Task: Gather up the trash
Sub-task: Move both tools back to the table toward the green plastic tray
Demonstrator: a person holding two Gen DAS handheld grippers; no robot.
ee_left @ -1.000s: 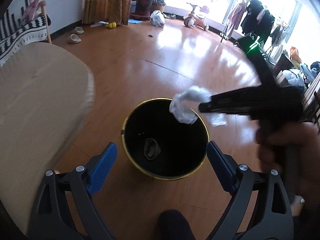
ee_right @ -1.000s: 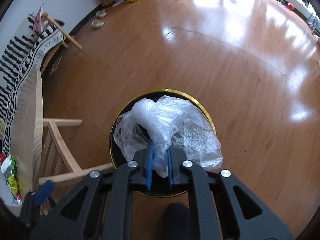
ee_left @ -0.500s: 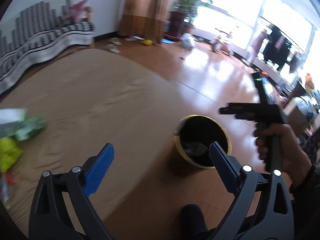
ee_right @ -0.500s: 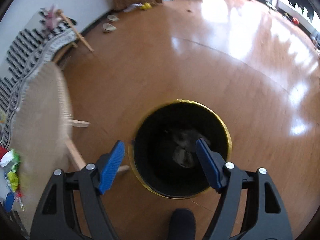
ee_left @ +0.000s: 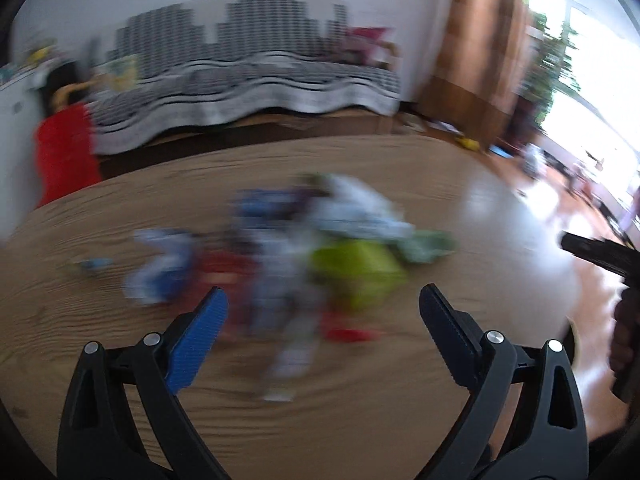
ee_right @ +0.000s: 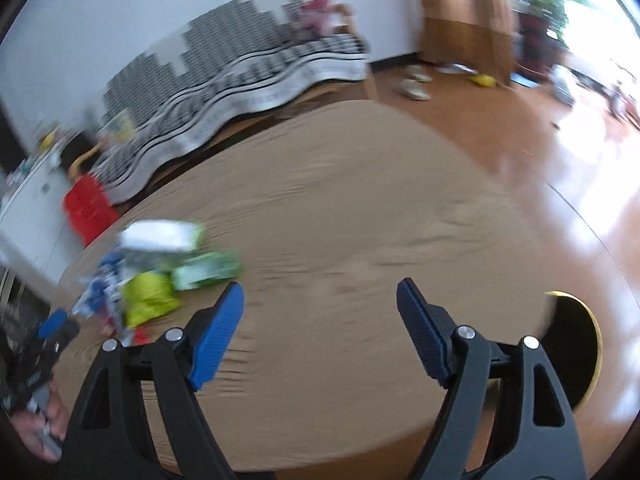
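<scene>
Container: one black bin with a yellow rim (ee_right: 576, 352), at the lower right of the right wrist view, standing on the wooden floor (ee_right: 520, 152) just beyond the table's edge and partly cut off behind the right gripper's finger. Its contents cannot be made out from this angle.

Trash: one heap of wrappers (ee_left: 304, 256) on the round wooden table (ee_left: 400, 400), heavily blurred in both views. In the left wrist view it fills the middle of the frame, directly above and between the fingers of the left gripper (ee_left: 320, 316), the nearest scraps reaching down between the blue pads. Colours told apart: blue and white, red, lime green, pale green. A piece count is not possible through the blur. In the right wrist view the same heap (ee_right: 148, 276) lies at the middle left, up and to the left of the right gripper (ee_right: 320, 312), clear of its fingers.

Left gripper: one, jaws spread wide, nothing between the pads.

Right gripper: one, jaws wide apart, having just been opening, with only bare tabletop between them. It also shows as a dark shape at the right edge of the left wrist view (ee_left: 600, 254).

Background: one striped sofa (ee_left: 248, 80) along the wall, one red object (ee_left: 66, 156) at the left.
</scene>
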